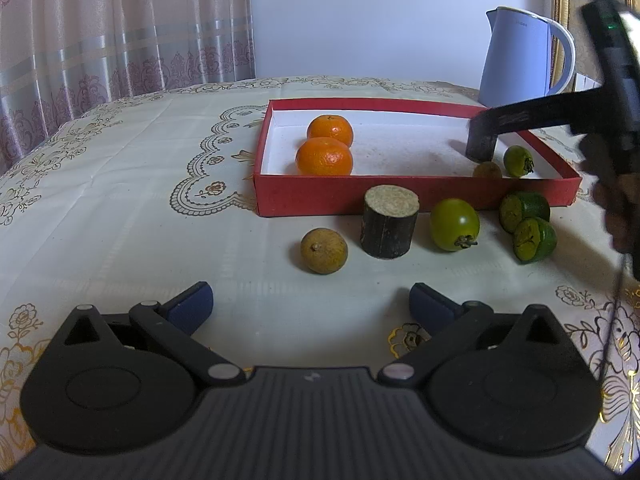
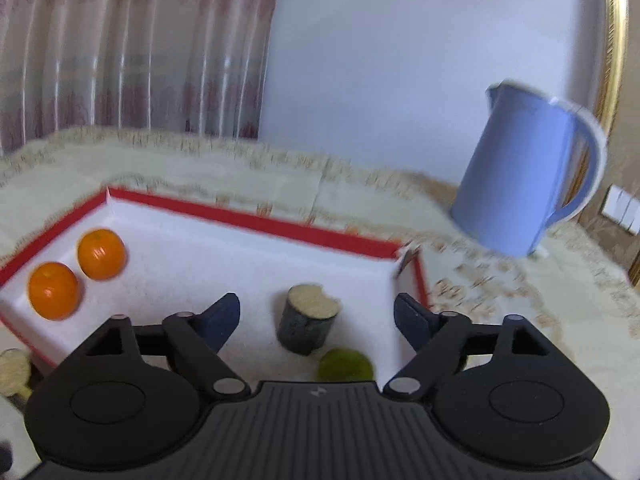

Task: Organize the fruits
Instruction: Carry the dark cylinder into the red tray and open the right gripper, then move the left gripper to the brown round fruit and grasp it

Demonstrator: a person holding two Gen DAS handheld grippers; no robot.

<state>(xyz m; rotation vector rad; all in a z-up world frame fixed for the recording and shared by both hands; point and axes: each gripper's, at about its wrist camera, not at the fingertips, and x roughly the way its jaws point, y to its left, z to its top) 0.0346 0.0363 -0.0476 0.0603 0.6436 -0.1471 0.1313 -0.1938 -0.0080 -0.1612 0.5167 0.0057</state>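
Observation:
A red tray with a white floor holds two oranges, a small green fruit and a brown fruit at its right end. In front of it on the cloth lie a brown round fruit, a dark sugarcane piece, a green fruit and two cut green pieces. My left gripper is open and empty, short of the brown fruit. My right gripper is open over the tray, above a dark sugarcane piece and a green fruit. The oranges lie left.
A blue kettle stands behind the tray's right end; it also shows in the right wrist view. Curtains hang behind the table's left side. The right gripper's body reaches in over the tray from the right.

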